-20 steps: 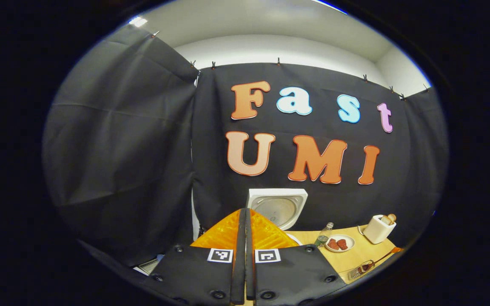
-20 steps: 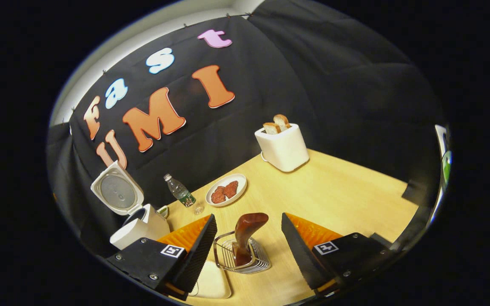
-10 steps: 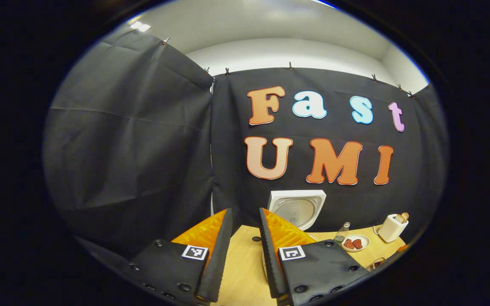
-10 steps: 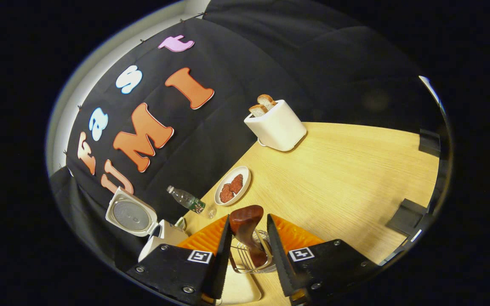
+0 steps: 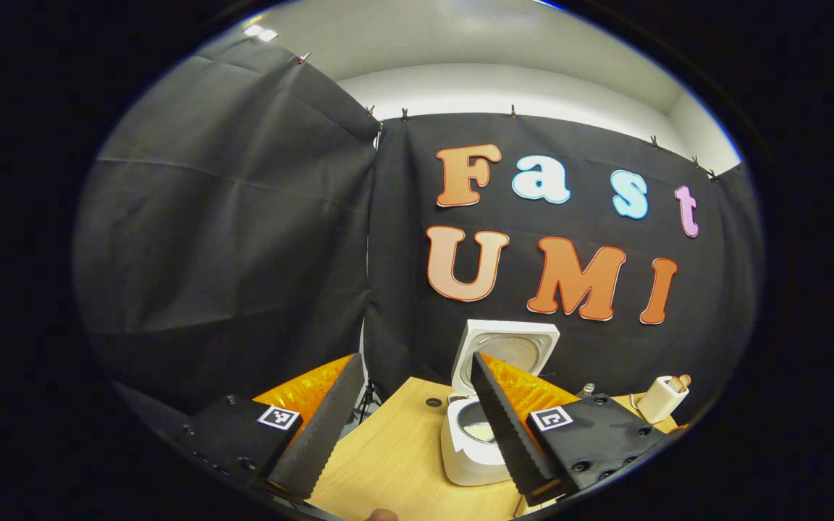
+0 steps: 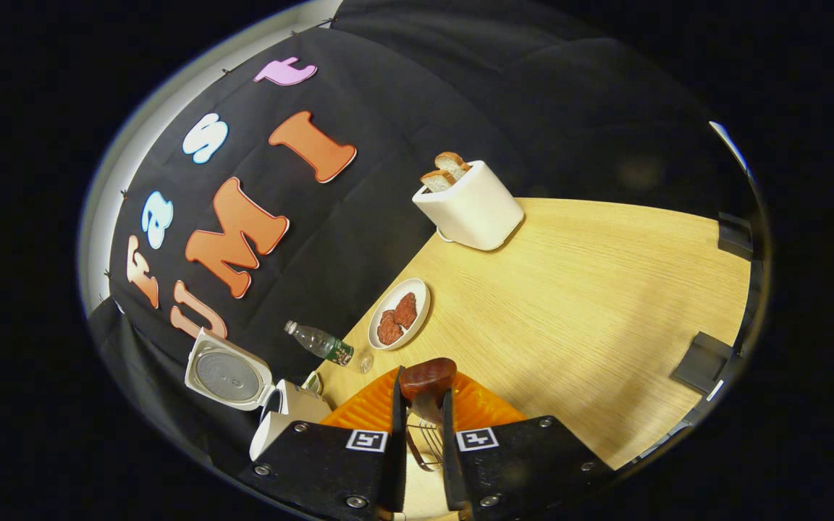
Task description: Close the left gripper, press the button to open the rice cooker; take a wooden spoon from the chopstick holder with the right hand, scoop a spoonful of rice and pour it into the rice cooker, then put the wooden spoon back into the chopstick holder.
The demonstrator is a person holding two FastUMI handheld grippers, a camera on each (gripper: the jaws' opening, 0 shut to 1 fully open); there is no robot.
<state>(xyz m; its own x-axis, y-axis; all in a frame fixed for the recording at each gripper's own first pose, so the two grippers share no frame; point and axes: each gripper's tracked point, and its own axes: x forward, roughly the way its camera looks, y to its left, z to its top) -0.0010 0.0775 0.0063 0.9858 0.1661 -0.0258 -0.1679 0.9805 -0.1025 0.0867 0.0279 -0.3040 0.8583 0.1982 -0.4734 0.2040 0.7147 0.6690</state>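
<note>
The white rice cooker (image 5: 464, 459) stands on the wooden table with its lid (image 5: 510, 346) up, and pale rice lies in its pot. My left gripper (image 5: 415, 359) hangs open above the table's left end, its right finger crossing in front of the cooker. In the right gripper view, my right gripper (image 6: 423, 396) is shut on the dark brown handle of the wooden spoon (image 6: 428, 376). The spoon stands in the wire chopstick holder (image 6: 424, 440). The open rice cooker (image 6: 283, 420) lies to the left of that gripper.
A small water bottle (image 6: 319, 341) lies by the wall. Beside it are a white plate of red meat (image 6: 397, 322) and a white toaster (image 6: 469, 206) with bread in it. A pale tray (image 6: 417, 496) lies under the holder. Black cloth walls close the table's back.
My left gripper went from shut to wide open and drew back from the cooker. My right gripper's fingers closed from wide apart onto the spoon handle.
</note>
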